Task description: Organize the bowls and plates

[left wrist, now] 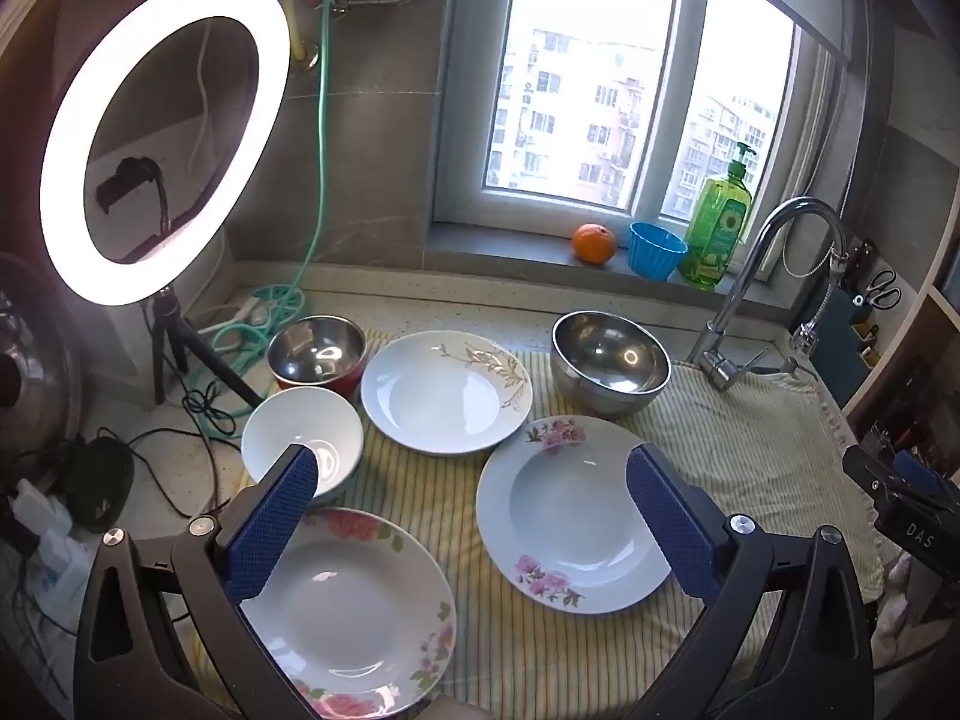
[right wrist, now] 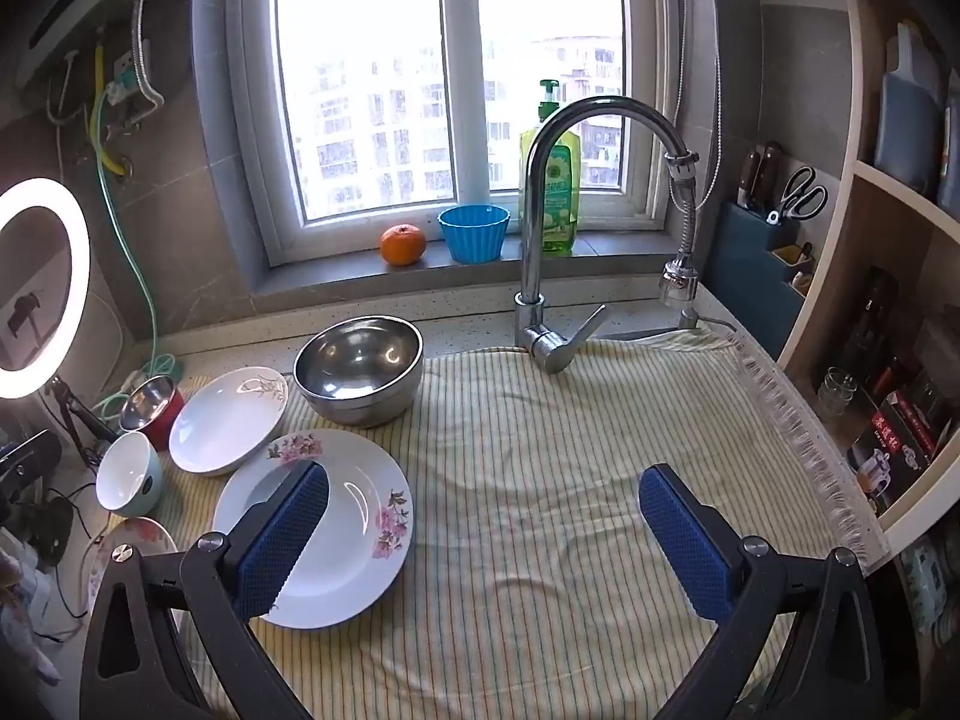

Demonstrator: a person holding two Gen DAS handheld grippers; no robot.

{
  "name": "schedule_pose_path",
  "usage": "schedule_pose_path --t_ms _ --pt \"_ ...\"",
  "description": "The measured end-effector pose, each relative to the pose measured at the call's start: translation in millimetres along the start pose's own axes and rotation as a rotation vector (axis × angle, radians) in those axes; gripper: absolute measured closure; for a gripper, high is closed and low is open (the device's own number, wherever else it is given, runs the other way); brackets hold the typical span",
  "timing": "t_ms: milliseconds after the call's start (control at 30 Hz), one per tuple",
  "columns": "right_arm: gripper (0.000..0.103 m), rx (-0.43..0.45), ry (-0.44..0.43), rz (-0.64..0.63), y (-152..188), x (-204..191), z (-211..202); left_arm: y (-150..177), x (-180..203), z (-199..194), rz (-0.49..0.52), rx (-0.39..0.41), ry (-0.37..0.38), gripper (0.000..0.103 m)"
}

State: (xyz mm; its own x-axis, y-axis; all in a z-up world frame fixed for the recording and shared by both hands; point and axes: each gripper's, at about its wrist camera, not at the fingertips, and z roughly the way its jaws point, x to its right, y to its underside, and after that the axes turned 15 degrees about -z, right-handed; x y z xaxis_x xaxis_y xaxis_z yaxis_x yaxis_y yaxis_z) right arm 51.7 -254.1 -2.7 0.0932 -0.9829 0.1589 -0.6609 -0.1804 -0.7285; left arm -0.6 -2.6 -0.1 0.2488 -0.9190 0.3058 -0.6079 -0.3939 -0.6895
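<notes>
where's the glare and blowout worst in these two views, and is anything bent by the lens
Left wrist view: the ring light burns pure white and the window is washed out; its frame bows. Right wrist view: the window blows out most, the shelf edge curves strongly, and glints sit in the steel bowl.

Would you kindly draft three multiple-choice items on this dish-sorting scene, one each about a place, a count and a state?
1. Where does the orange sit?
A. on the windowsill
B. inside the steel bowl
C. on the striped cloth

2. How many plates lie on or by the striped cloth?
A. one
B. three
C. five

3. How do both grippers stand?
A. shut on a plate
B. shut on a bowl
C. open, holding nothing

Answers:
1 A, it rests beside the blue cup under the window.
2 B, gold-leaf plate, pink-blossom plate, rose-rimmed plate.
3 C, left gripper and right gripper show wide jaws with nothing between them.
</notes>
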Motion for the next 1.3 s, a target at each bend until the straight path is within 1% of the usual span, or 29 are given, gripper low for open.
schedule_pose_path --t_ms 33,167,300,333,533,767,1300 --pt "0.000 0.003 0.000 0.001 0.1 0.0 -0.2 -2.7 -3.8 0.5 -0.005 -0.001 0.011 0.001" --pt "0.000 0.007 0.000 -0.005 0.6 -0.3 -2.9 -8.3 -4.1 1.9 -0.004 0.003 0.010 0.001" --pt "0.000 0.014 -0.003 -0.011 1.9 0.0 -8.4 -5.3 -0.6 0.7 -0.005 0.017 0.011 0.001" --pt "0.000 0.009 0.002 -0.007 1.5 2.5 -2.7 -5.5 -0.4 0.7 -0.005 0.018 0.012 0.001" --pt "0.000 -0.011 0.002 -0.013 -2.1 -1.9 -2.3 -6.3 0.0 1.5 -0.004 0.016 0.016 0.001" --pt "0.000 0.001 0.004 -0.015 -4.7 -0.9 -4.2 -5.6 -0.2 1.8 -0.009 0.023 0.017 0.001" --pt "0.000 -0.002 0.008 -0.016 -5.7 -1.8 -0.6 -7.2 -0.8 5.8 -0.012 0.012 0.022 0.001"
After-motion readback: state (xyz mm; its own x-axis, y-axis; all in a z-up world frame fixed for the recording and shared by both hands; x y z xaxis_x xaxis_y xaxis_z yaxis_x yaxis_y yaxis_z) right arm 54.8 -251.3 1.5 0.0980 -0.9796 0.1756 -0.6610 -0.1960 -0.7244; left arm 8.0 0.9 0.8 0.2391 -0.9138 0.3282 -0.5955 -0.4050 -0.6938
